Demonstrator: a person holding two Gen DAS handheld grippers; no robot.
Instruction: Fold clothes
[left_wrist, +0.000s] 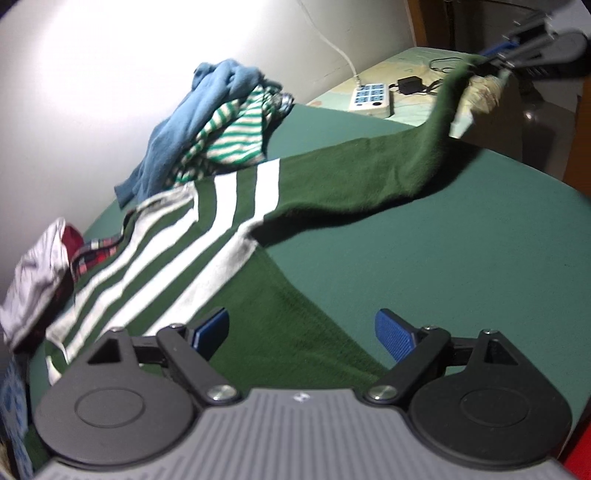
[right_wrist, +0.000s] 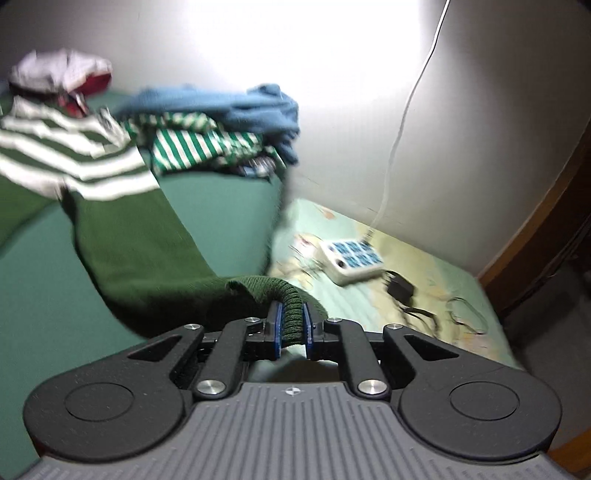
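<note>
Left tongs (left_wrist: 301, 334): spread wide, nothing between the blue pads (left_wrist: 391, 332), hovering just over the sweater's lower body.
Right tongs (right_wrist: 291, 326): clamped tight on the ribbed cuff (right_wrist: 291, 314) of a sleeve, green knit bunched between the pads; seen far right in the left view too (left_wrist: 495, 61), raised above the bench.
Sweater (left_wrist: 280, 295): dark green with white stripes across the chest, spread on the bench, body nearest the left tongs.
Sleeve (left_wrist: 424, 158): pulled out long and lifted off the bench, running from the striped shoulder up to the right tongs; blurred in both views.
Bench (left_wrist: 443, 277): covered in plain green cloth, bare to the right of the sweater.
Plaid cloth (left_wrist: 92, 254): red check, tucked just beside the sweater's striped edge.
White cloth (left_wrist: 37, 273): crumpled at the left rim, a dark red piece (left_wrist: 74, 236) touching it.
Pile (left_wrist: 229, 136): green-and-white striped garment behind the sweater, a blue garment (left_wrist: 192, 122) heaped on top.
Bed (right_wrist: 369, 295): pale patterned sheet beyond the bench's end.
Power strip (right_wrist: 351, 260): white, on the sheet, white cable (right_wrist: 406, 118) rising up the wall.
Adapter (right_wrist: 399, 288): black, just beside the strip, thin black cord (right_wrist: 465, 314) looped near it.
Wall (right_wrist: 332, 74): pale, washed out by glare.
</note>
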